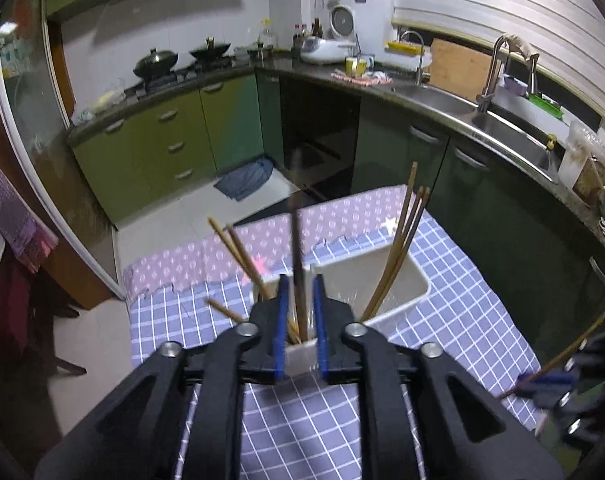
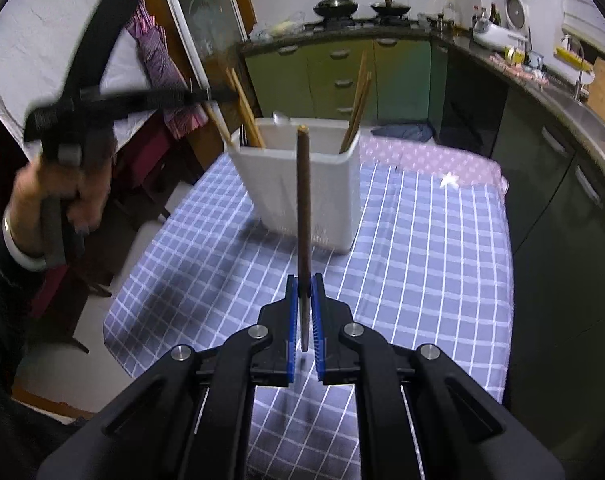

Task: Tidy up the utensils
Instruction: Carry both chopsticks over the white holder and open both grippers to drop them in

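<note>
R gripper [image 2: 303, 316] is holding a dark chopstick [image 2: 303, 200] upright, jaws closed on its lower part, w/ the white holder [image 2: 302, 196] standing well ahead on the checked counter [image 2: 422, 260]. L gripper [image 1: 299, 320] is hovering right over the holder, jaws slightly apart around another dark stick [image 1: 299, 264] (cannot tell if gripped or just released). Light chopsticks [image 1: 398, 248] are already leaning inside. Judgement: R should be approaching w/ the stick kept vertical, tip aimed at an open compartment, clear of the L gripper, releasing only once the tip is inside.
</note>
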Available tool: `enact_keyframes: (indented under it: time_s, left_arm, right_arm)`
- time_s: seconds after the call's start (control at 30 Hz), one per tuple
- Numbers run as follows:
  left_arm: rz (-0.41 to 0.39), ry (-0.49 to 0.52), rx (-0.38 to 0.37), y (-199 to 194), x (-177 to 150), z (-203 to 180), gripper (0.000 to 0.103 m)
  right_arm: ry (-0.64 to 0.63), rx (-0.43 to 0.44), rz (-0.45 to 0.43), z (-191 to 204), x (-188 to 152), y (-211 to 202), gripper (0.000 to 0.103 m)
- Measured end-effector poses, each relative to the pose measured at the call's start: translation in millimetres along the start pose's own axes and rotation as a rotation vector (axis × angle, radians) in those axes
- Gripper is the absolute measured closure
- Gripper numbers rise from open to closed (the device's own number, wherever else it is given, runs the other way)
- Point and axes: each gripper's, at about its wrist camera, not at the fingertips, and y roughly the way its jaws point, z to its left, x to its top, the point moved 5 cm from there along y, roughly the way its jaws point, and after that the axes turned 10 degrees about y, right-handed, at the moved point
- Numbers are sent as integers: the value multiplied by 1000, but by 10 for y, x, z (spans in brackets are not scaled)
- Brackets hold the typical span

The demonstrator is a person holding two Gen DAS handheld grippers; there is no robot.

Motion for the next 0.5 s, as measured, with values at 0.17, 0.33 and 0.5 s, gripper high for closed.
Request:
enact_keyframes:
  time_s: [0.17, 0.33, 0.5]
  left_arm:
    - [-17, -21, -20, -147, -128, 40, 74]
    - [-61, -27, -5, -432, -319, 13, 66]
    - [-67, -34, -17, -625, -562, -64, 60]
  right_arm:
    - [0, -7, -136, 66, 432, -394, 95]
    - [24, 24, -280, 133, 962, -775, 95]
    - [48, 25, -330, 175, 1463, -669, 95]
